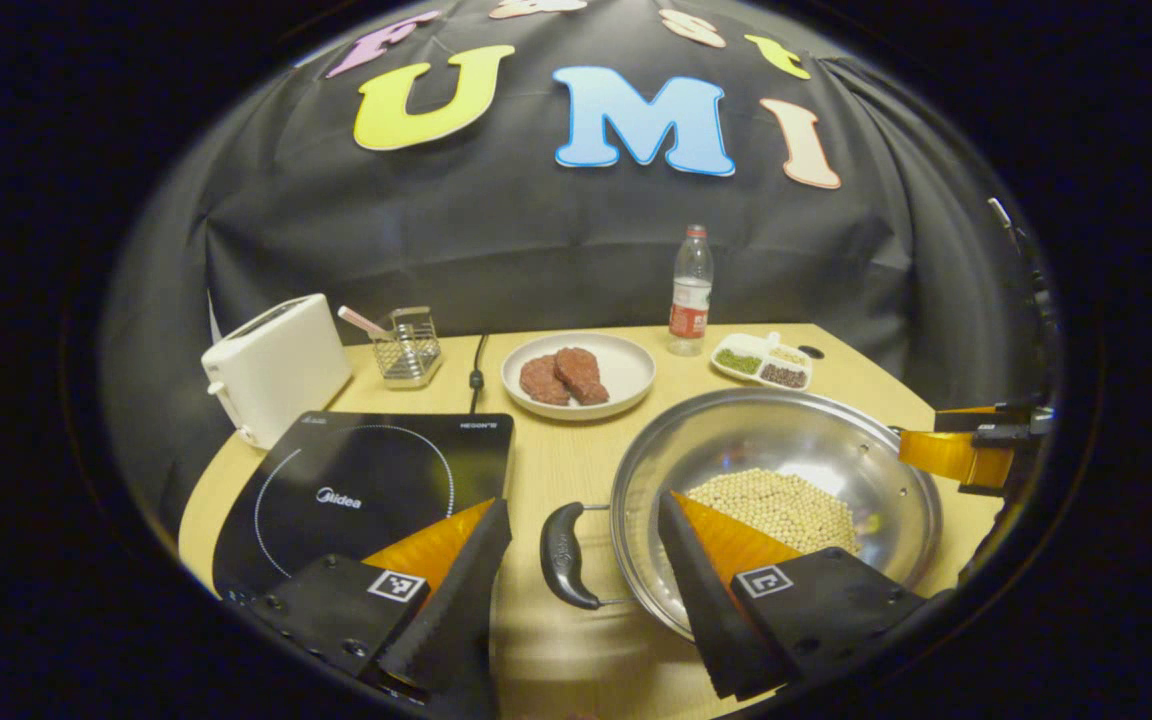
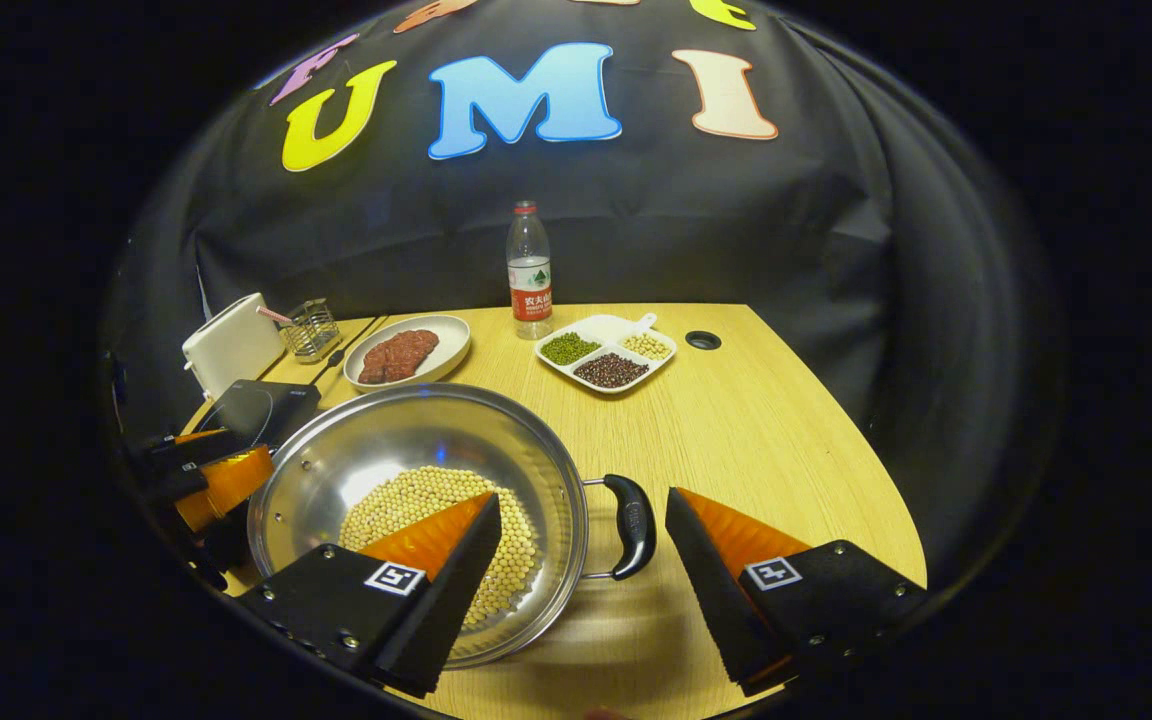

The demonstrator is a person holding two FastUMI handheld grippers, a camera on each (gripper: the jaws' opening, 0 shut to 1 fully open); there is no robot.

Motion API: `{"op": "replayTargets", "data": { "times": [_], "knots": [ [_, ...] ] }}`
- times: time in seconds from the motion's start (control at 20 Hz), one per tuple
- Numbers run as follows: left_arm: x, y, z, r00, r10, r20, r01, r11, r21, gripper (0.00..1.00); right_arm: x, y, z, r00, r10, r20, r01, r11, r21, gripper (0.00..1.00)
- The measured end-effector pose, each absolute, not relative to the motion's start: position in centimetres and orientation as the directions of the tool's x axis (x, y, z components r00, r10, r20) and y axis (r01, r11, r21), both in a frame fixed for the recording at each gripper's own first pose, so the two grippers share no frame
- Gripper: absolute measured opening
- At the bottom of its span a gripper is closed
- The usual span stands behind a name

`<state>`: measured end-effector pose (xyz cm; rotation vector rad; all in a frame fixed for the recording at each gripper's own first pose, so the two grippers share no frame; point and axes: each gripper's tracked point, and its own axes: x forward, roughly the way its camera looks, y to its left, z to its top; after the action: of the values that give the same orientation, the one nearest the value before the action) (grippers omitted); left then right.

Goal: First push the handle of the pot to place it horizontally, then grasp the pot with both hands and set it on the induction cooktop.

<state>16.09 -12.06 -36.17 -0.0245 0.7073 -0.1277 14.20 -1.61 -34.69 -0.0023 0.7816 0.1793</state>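
Both tools are spread wide: the left tool (image 1: 584,560) straddles the pot's left handle (image 1: 564,556), the right tool (image 2: 584,548) its right handle (image 2: 631,526). The shiny steel pot (image 2: 406,440) (loose round beans inside) stands on the wooden bench (image 2: 736,420). An uneven lift could spill beans before the glassy cooktop (image 1: 366,480) beyond.

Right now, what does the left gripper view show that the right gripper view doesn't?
Left gripper view's own: the pot's left handle, framed between the left tool's open fingers, and the ring marking on the induction cooktop. Right gripper view's own: the pot's right handle, framed between the right tool's open fingers. Shared: the pot, plate, bottle, toaster and table.
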Motion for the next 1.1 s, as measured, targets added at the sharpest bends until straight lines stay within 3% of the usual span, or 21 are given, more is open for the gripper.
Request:
{"op": "replayTargets", "data": {
  "times": [0.55,0.6,0.75,0.8,0.9,0.95,1.05,1.1],
  "knots": [
    [16.1,-13.0,-41.1,0.656,-0.125,-0.744,0.076,0.992,-0.099,0.97,14.8,-1.6,-38.4,0.624,0.139,-0.769,-0.159,0.986,0.049,1.00],
    [16.3,-13.0,-41.2,0.654,-0.122,-0.747,0.075,0.992,-0.097,0.90,14.8,-1.8,-38.5,0.624,0.128,-0.771,-0.154,0.987,0.040,0.93],
    [16.1,-13.1,-41.6,0.646,-0.122,-0.753,0.072,0.992,-0.099,0.85,15.0,-2.4,-38.8,0.620,0.103,-0.778,-0.135,0.991,0.023,0.88],
    [16.1,-13.1,-41.6,0.644,-0.124,-0.755,0.071,0.992,-0.102,0.84,15.1,-2.8,-38.9,0.621,0.092,-0.778,-0.122,0.992,0.020,0.73],
    [16.2,-13.1,-41.8,0.647,-0.127,-0.752,0.067,0.992,-0.110,0.82,15.1,-2.7,-39.1,0.611,0.102,-0.785,-0.107,0.993,0.045,0.64],
    [16.2,-13.2,-41.8,0.646,-0.129,-0.752,0.067,0.991,-0.113,0.87,15.0,-2.7,-39.2,0.607,0.104,-0.788,-0.108,0.993,0.048,0.64],
    [16.2,-13.2,-41.8,0.643,-0.125,-0.756,0.072,0.992,-0.103,0.85,15.0,-2.7,-39.1,0.612,0.102,-0.785,-0.112,0.993,0.042,0.62],
    [16.2,-13.3,-41.8,0.642,-0.122,-0.757,0.070,0.992,-0.101,0.78,14.9,-2.6,-39.0,0.613,0.105,-0.783,-0.120,0.992,0.039,0.62]
  ]
}}
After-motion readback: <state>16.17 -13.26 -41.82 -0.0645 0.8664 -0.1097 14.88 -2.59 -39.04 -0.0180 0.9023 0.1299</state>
